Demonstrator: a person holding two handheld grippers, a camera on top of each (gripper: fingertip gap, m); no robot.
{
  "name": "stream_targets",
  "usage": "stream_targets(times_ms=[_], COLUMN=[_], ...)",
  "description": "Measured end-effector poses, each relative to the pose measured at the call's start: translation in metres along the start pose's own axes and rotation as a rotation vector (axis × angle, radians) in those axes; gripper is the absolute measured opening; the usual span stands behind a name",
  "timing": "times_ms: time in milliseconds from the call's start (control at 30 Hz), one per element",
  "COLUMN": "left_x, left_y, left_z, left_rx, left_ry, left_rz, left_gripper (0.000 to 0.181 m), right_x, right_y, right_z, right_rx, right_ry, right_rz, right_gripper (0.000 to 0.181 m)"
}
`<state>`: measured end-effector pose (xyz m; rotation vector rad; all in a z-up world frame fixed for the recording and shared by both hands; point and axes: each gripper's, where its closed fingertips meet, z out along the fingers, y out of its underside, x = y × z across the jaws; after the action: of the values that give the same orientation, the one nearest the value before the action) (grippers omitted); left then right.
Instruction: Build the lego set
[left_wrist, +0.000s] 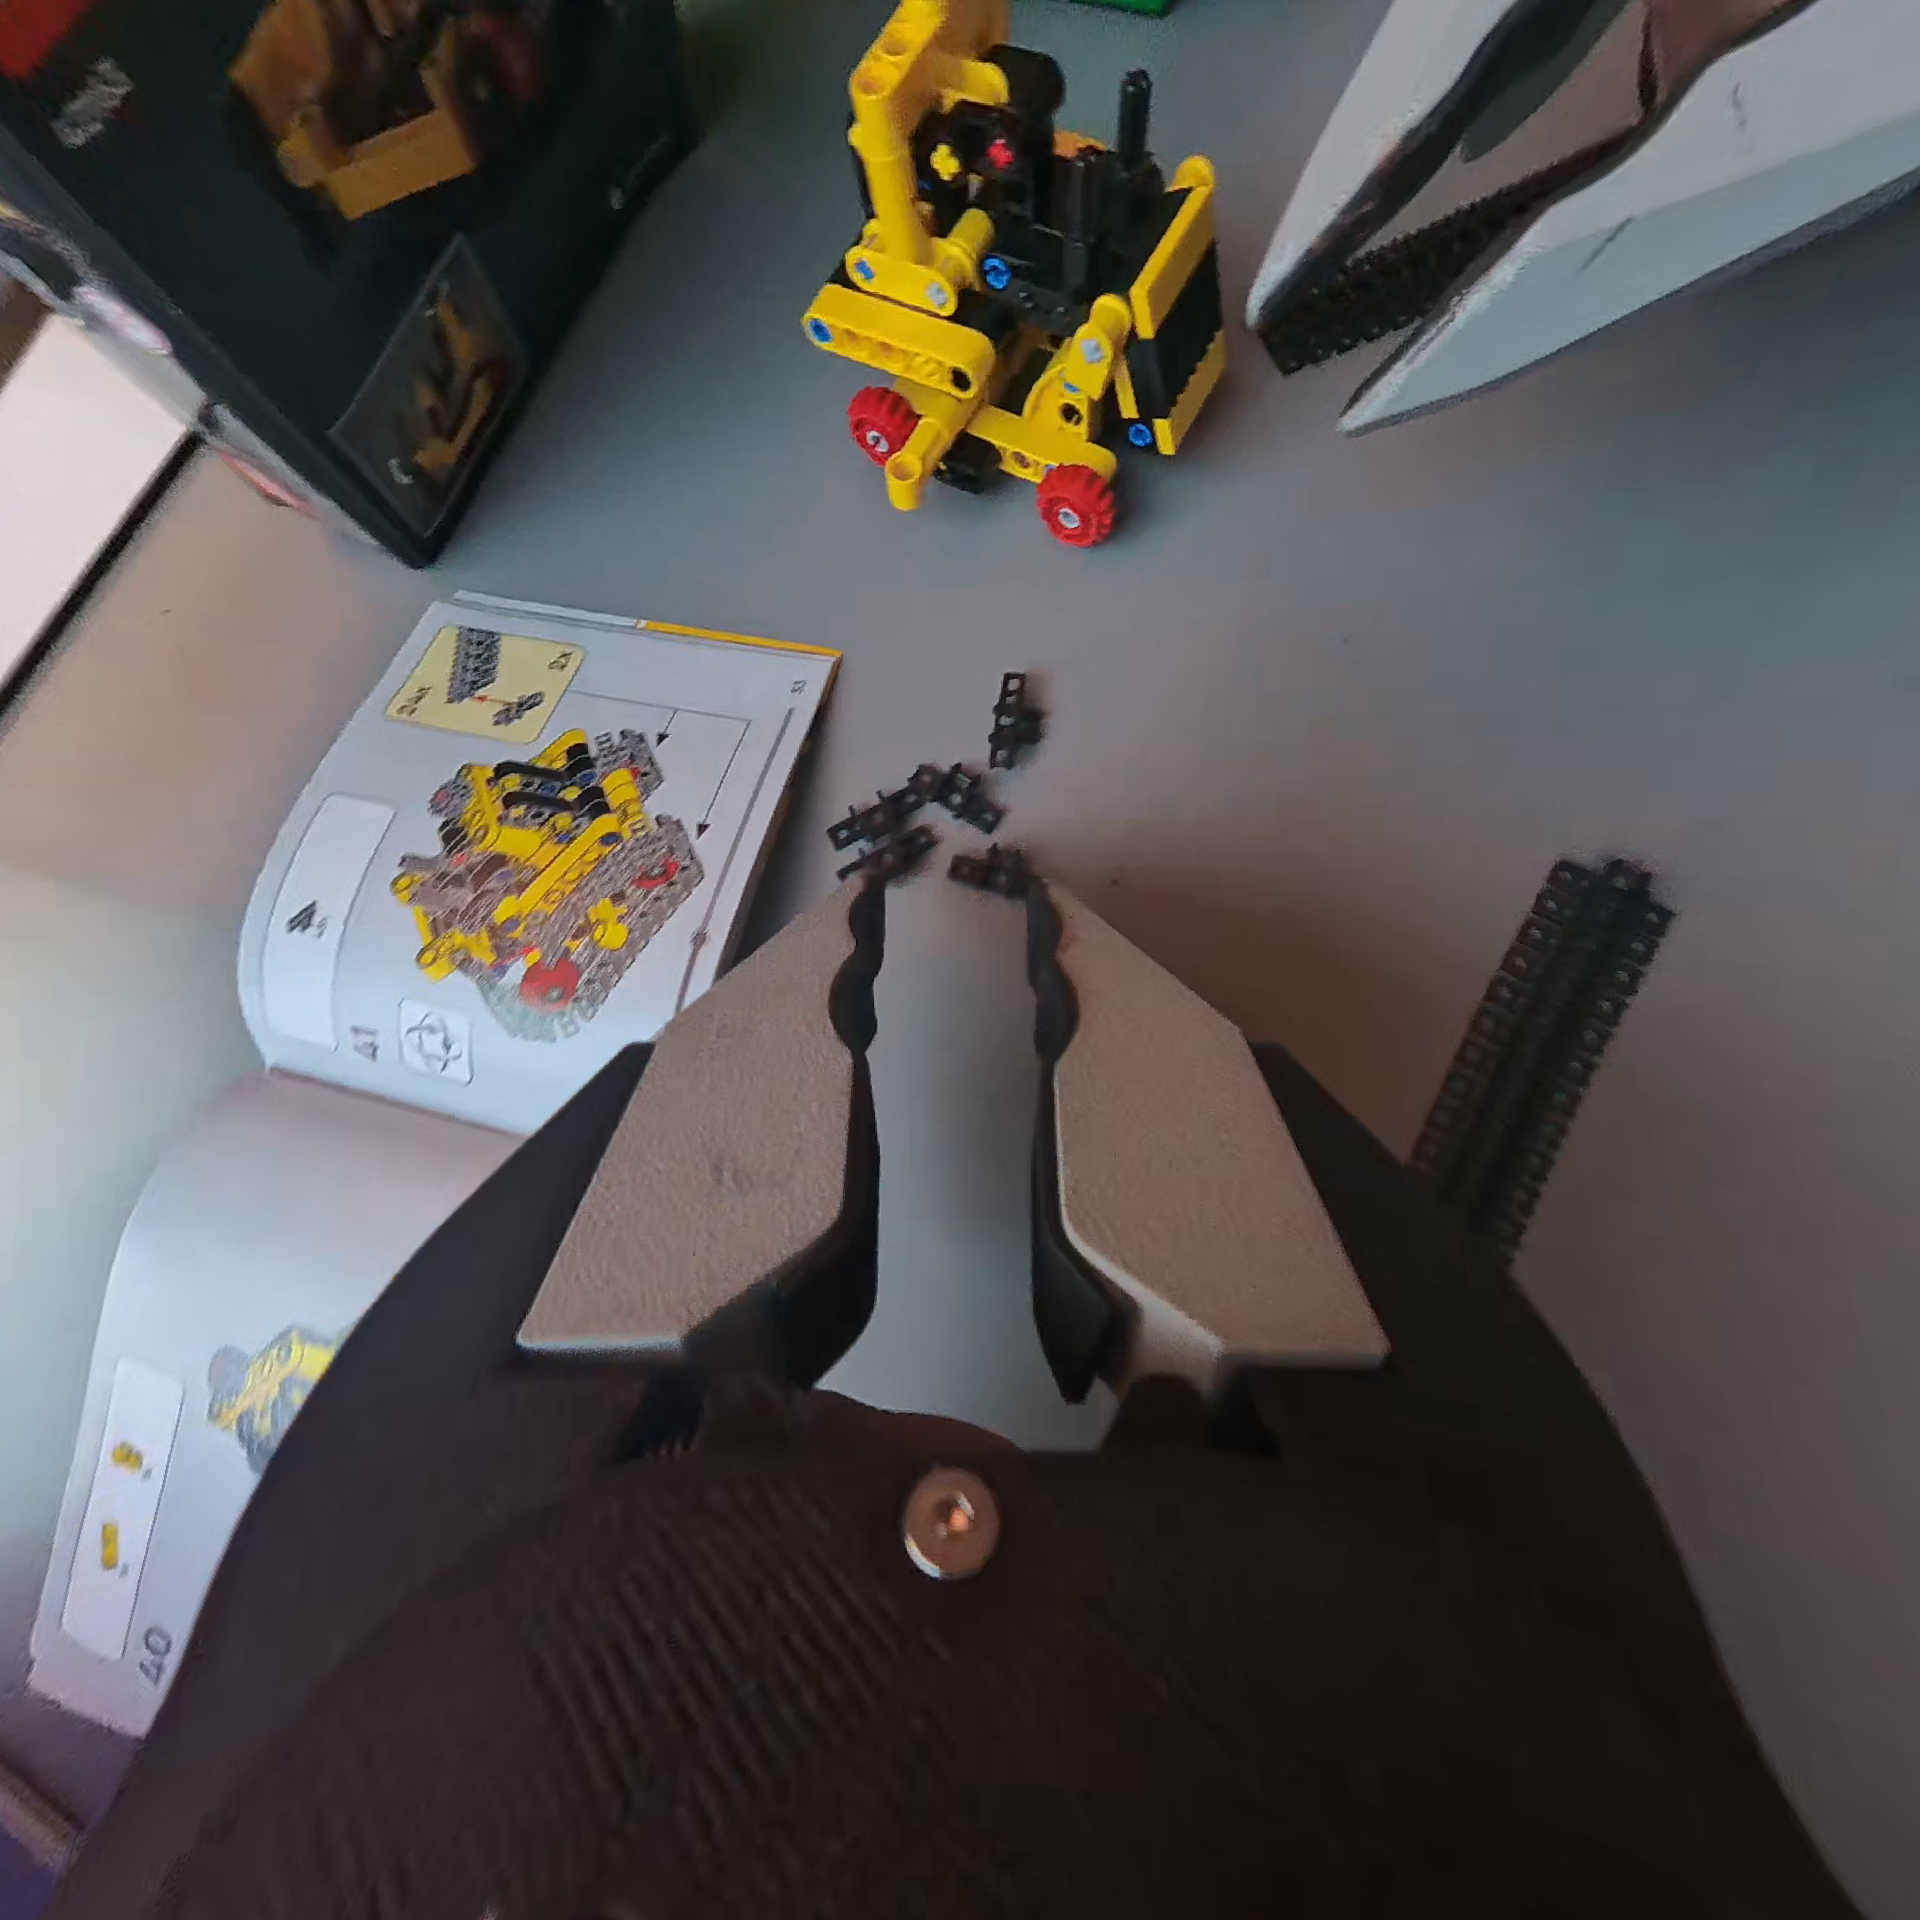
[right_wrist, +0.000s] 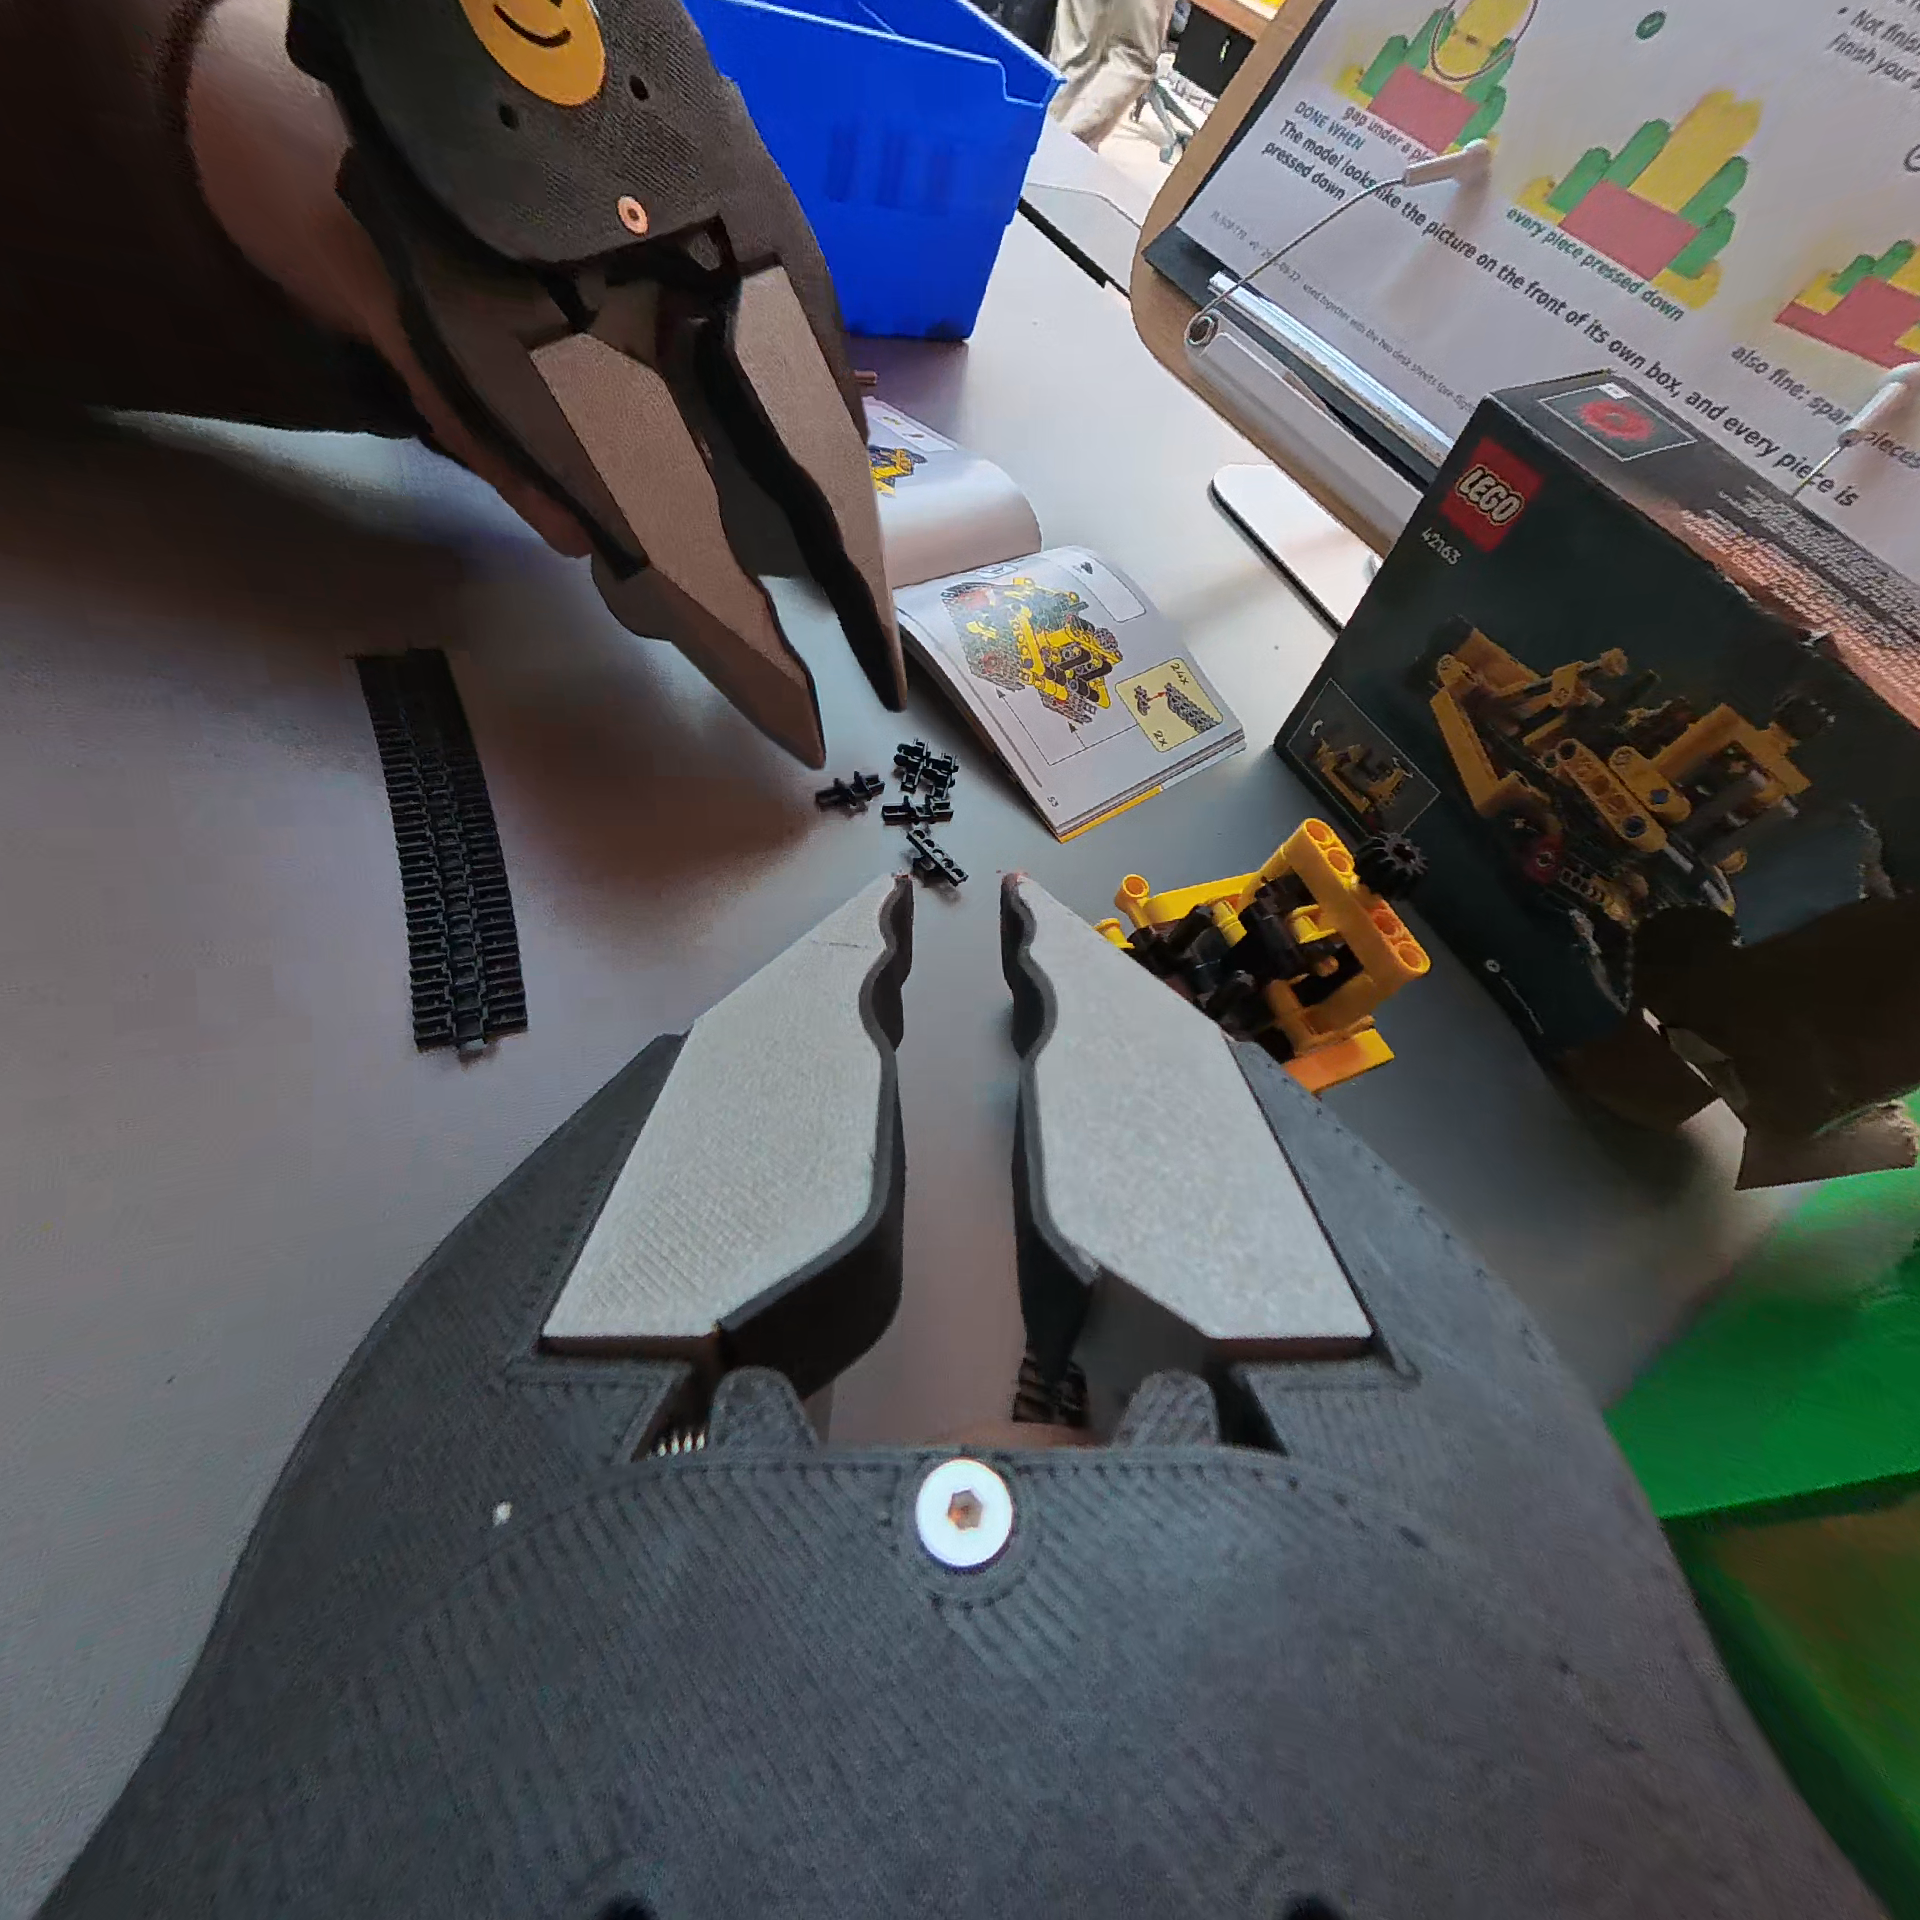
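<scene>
Left gripper (left_wrist: 951, 894), jaws parted and empty, hovers over loose black track links (left_wrist: 935, 810) right of the instruction booklet (left_wrist: 540, 831); far off, the yellow bulldozer (left_wrist: 1023, 291) stands largely built, its tracks unfitted, one track strip (left_wrist: 1548, 1039) near right; right gripper (right_wrist: 956, 883) state unclear.

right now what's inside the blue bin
Only blue inner walls and a divider show in the blue bin. Its floor is hidden behind its front wall, and the left hand-held gripper covers its left side.
</scene>
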<state>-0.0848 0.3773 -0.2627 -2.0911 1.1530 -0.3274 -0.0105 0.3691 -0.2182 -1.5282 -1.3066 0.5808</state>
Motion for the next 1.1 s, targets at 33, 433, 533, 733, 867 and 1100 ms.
stream_targets(times_ms=[33, 433, 533, 733, 867, 1100], left_x=[0.003, 0.034, 0.058, 0.104, 0.094, 0.097], left_y=[0.0, -0.007, -0.019, -0.03, -0.033, -0.018], left_z=[0.004, 0.017, 0.024, 0.024, 0.007, -0.021], left_rx=[-0.023, -0.094, -0.076, -0.061, 0.003, 0.037], left_ry=[0.013, 0.164, 0.209, 0.329, 0.33, 0.409], left_rz=[0.013, 0.042, 0.053, 0.05, 0.026, 0.059], left_gripper=[0.024, 0.01, 0.01, 0.025, 0.027, 0.026], right_x=[0.0, -0.014, -0.019, -0.031, -0.042, -0.054], right_y=[0.0, -0.002, 0.004, 0.011, 0.02, 0.039], right_z=[0.0, 0.002, 0.003, 0.0, -0.006, -0.008], right_rx=[-0.001, 0.012, -0.017, -0.051, -0.091, -0.196], right_ry=[0.0, -0.08, -0.118, -0.168, -0.224, -0.316], right_rz=[0.0, 0.001, 0.001, -0.042, -0.068, -0.113], right_gripper=[0.014, 0.01, 0.004, 0.003, 0.004, 0.009])
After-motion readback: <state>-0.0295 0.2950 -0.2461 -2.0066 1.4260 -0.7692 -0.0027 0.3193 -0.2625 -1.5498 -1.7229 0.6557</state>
